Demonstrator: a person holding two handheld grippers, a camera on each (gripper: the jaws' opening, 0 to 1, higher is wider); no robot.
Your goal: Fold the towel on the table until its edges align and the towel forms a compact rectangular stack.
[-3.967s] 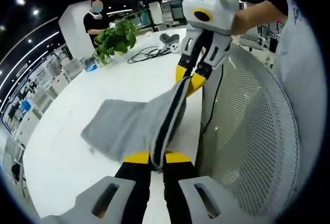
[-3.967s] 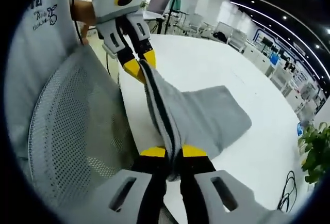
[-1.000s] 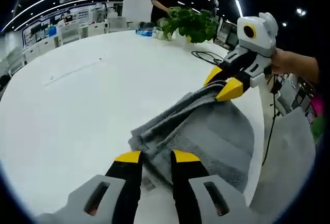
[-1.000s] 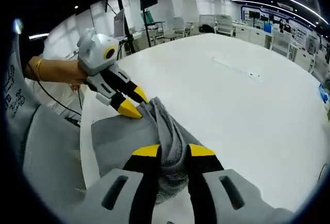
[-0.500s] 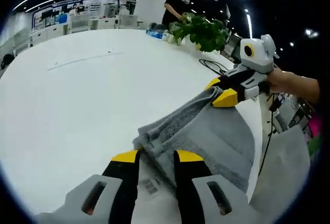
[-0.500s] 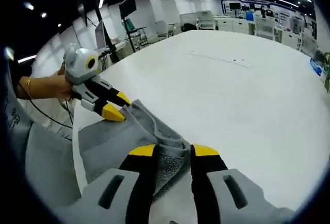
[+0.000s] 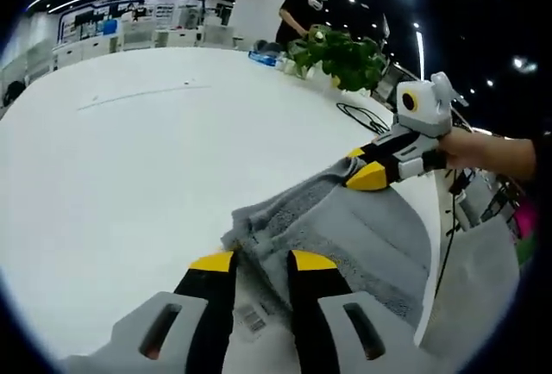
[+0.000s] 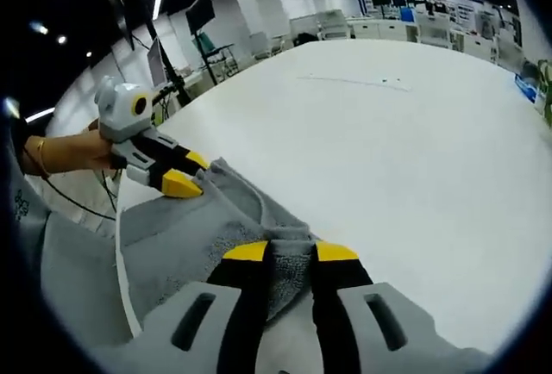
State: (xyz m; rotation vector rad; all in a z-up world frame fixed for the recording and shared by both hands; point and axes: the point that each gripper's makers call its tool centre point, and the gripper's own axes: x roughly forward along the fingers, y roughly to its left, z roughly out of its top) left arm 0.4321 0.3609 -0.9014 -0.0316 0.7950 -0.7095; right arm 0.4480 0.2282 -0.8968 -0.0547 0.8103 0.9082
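Note:
A grey towel [image 7: 362, 227] lies doubled on the white table [image 7: 129, 150] near its edge, with a barcode label [image 7: 252, 318] showing at one corner. My left gripper [image 7: 263, 262] is shut on the bunched fold of one upper corner, low over the table. My right gripper [image 7: 362, 165] comes in from the right, pinching the other upper corner. In the right gripper view, my right gripper [image 8: 291, 253] holds a thick wad of towel [image 8: 190, 227] between its yellow tips. The left gripper [image 8: 185, 173], held by a hand, grips the far corner. The towel's top edge sags between them.
A potted plant [image 7: 341, 51] and a black cable [image 7: 362, 115] sit at the far side of the table, where a person [image 7: 302, 12] stands. A mesh chair back [image 7: 470, 288] rises just past the table edge by the towel [image 8: 69, 279]. Open white tabletop [image 8: 414, 133] stretches beyond.
Four seconds ago the towel hung stretched between the grippers by the chair. Both grippers have since carried its edge out over the table and come down low, laying it over the lower layer.

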